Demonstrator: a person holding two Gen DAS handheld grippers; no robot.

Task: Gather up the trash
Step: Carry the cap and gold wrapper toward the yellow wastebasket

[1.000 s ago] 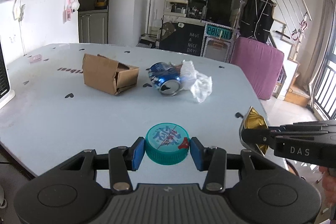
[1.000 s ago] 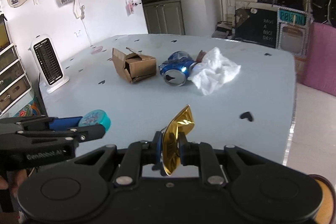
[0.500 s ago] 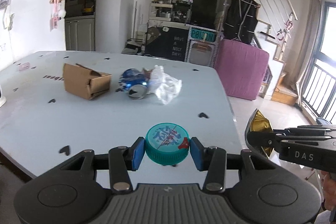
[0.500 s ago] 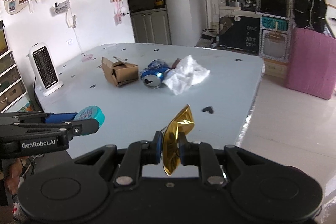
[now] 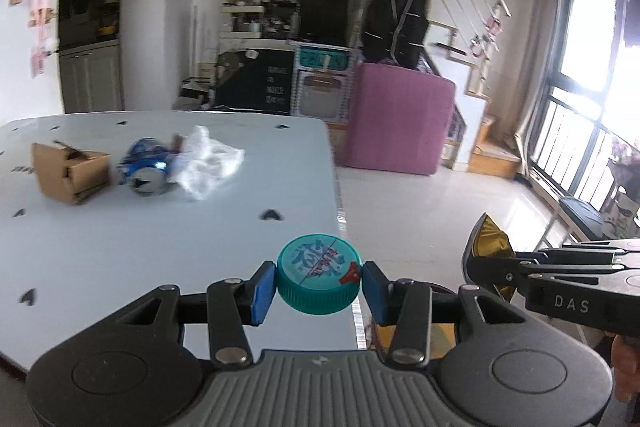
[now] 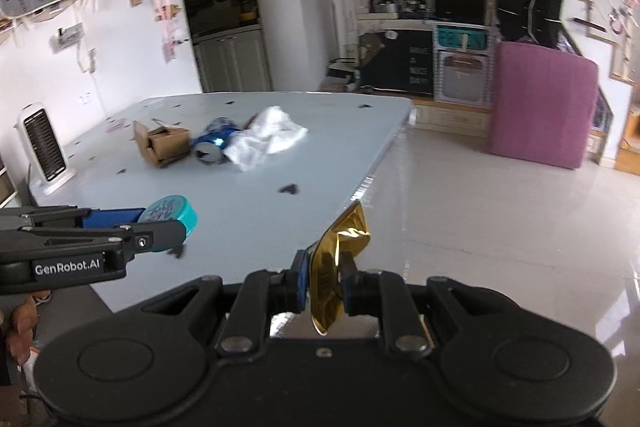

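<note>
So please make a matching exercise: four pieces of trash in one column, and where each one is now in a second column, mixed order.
Things:
1. teal cap
2. gold wrapper
3. blue can
4. cardboard box

Places:
A. lying on the table between the box and the white tissue
B. held in the right gripper
C. on the table, left of the can
D. held in the left gripper

Pairs: 1-D, 2-B, 3-A, 4-C

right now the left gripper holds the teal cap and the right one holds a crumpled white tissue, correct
Not quite. The left gripper does hold the teal cap, but the right gripper is shut on a gold foil wrapper, as the right wrist view shows. The white tissue lies on the table.
</note>
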